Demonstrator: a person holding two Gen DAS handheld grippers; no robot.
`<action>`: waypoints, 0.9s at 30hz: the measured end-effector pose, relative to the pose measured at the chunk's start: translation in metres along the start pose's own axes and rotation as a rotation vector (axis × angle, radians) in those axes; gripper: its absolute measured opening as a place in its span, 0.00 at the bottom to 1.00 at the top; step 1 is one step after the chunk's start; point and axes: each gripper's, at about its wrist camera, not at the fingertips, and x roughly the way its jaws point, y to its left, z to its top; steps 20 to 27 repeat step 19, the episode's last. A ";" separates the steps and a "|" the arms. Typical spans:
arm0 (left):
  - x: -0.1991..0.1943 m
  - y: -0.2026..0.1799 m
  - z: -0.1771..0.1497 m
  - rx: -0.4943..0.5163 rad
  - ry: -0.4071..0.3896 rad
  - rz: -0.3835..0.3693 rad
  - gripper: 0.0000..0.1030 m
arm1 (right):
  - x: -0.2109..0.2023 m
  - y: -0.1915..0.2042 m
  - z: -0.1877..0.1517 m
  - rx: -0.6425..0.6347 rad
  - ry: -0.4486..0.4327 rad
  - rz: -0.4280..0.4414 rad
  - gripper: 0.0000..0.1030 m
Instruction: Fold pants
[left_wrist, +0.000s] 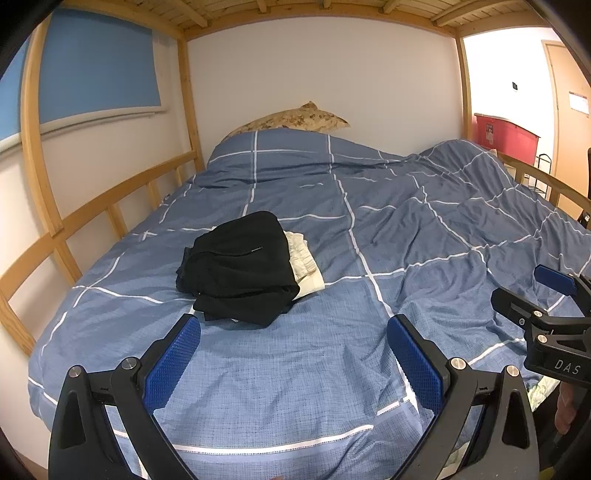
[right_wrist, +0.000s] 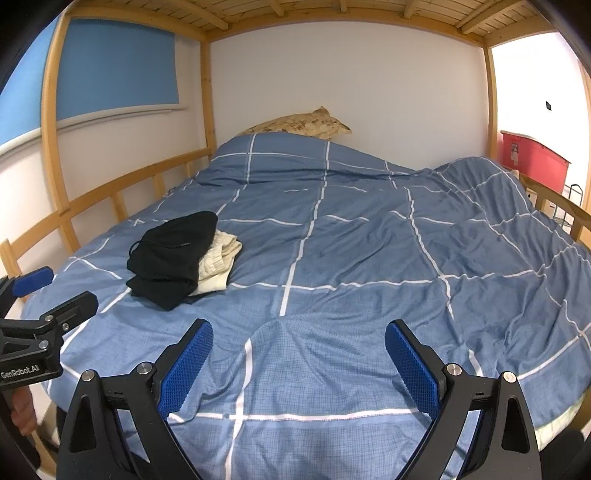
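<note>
Folded black pants (left_wrist: 238, 267) (right_wrist: 171, 258) lie on the blue checked duvet (left_wrist: 332, 387) (right_wrist: 351, 258), stacked on a folded cream garment (left_wrist: 304, 264) (right_wrist: 218, 262). My left gripper (left_wrist: 293, 330) hovers open just in front of the stack, nothing between its blue pads. My right gripper (right_wrist: 299, 334) is open over bare duvet, to the right of the stack. Each gripper shows at the edge of the other's view: the right gripper (left_wrist: 532, 288) at the right edge of the left wrist view, the left gripper (right_wrist: 59, 291) at the left edge of the right wrist view.
A wooden bunk frame with a side rail (left_wrist: 92, 221) (right_wrist: 110, 195) runs along the left wall. A patterned pillow (left_wrist: 291, 122) (right_wrist: 299, 123) sits at the head. The duvet bunches up on the right. A red bin (left_wrist: 504, 134) (right_wrist: 532, 157) stands beyond the bed.
</note>
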 end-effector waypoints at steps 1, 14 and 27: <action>0.000 0.000 0.000 0.000 0.000 0.000 1.00 | 0.000 0.000 0.000 0.002 0.000 0.001 0.93; 0.002 0.002 0.006 0.004 -0.010 0.027 0.99 | 0.001 0.000 0.001 -0.002 0.004 -0.001 0.93; 0.001 0.000 0.005 0.009 -0.016 0.032 0.99 | 0.001 -0.001 0.001 -0.002 0.005 0.000 0.93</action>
